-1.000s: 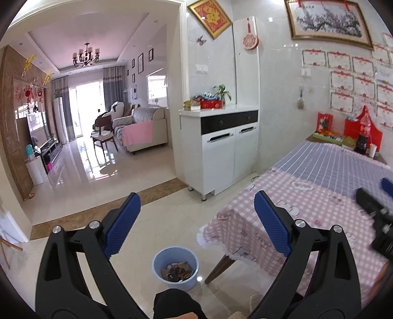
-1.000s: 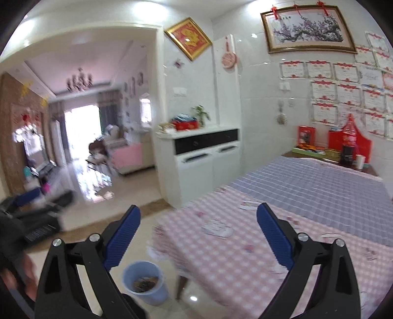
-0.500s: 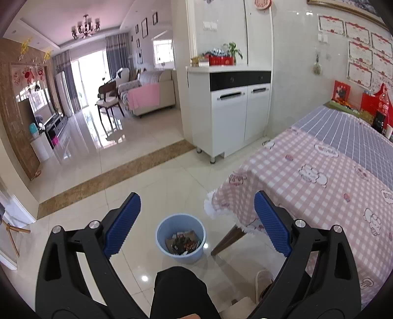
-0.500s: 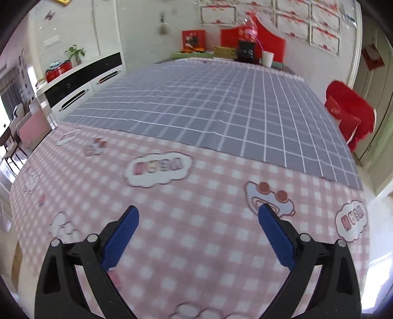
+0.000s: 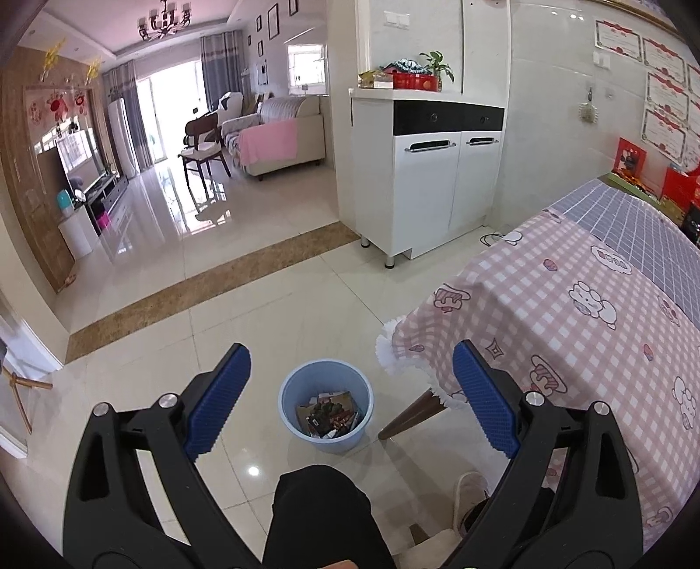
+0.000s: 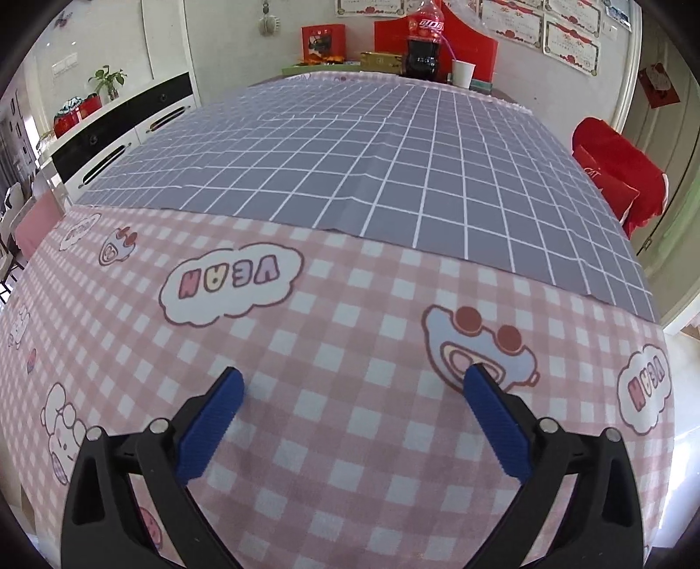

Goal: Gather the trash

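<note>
While the left gripper [image 5: 350, 385] hangs over the tiled floor [image 5: 271, 297] with its blue pads spread wide and nothing between them, a pale blue bin [image 5: 326, 405] sits on the floor right in the gap, just off the corner of the desk [image 5: 568, 315]. Down inside the bin lies the trash [image 5: 330, 418], a dark jumble of wrappers and card. Over on the other side, the right gripper [image 6: 352, 400] is also spread wide and empty, poised low over the pink checked cloth [image 6: 328, 394] that covers the desk, one pad close by a cartoon print. Beyond it a grey grid cloth [image 6: 350, 175] runs to the far end, where a cola bottle [image 6: 422, 41] and a white cup [image 6: 463, 74] stand. A dark trouser knee [image 5: 321, 507] shows at the bottom of the left view.
</note>
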Demonstrator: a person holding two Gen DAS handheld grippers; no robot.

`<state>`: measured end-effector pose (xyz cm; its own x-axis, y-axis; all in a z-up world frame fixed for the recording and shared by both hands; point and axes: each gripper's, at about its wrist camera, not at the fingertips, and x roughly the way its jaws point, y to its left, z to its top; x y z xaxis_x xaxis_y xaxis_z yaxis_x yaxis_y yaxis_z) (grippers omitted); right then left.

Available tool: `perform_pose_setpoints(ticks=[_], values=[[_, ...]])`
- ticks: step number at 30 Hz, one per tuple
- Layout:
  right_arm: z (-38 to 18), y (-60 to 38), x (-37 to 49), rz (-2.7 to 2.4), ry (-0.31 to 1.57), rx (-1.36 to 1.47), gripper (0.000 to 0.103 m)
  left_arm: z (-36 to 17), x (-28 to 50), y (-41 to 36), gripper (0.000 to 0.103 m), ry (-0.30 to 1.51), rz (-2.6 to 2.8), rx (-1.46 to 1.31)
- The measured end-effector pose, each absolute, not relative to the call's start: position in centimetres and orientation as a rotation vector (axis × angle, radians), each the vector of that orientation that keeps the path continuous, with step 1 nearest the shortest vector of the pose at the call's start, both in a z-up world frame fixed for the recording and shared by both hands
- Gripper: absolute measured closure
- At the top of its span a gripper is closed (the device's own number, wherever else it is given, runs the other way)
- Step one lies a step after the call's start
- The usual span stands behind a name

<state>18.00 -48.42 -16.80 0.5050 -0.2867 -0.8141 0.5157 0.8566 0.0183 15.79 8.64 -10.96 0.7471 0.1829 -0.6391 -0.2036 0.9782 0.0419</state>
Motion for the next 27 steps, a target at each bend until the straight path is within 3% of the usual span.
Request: perform_pose_setpoints(ticks=[10, 18, 27], values=[[-16.8, -48.4, 17.8, -0.491, 0.922, 0.274, 0.004, -17.0, 22.2, 11.8, 0.011, 0.801, 0.264, -0.127], [-16.8, -48.4, 17.8, -0.491, 0.922, 0.274, 0.004, -28.1, 29.4, 18.1, 0.011, 0.989, 0.416, -0.252], [-16.8, -48.4, 17.8, -0.491, 0.922, 0.274, 0.004, -41.6, 30.8, 24.9, 0.011, 1.181, 0.590, -0.470]])
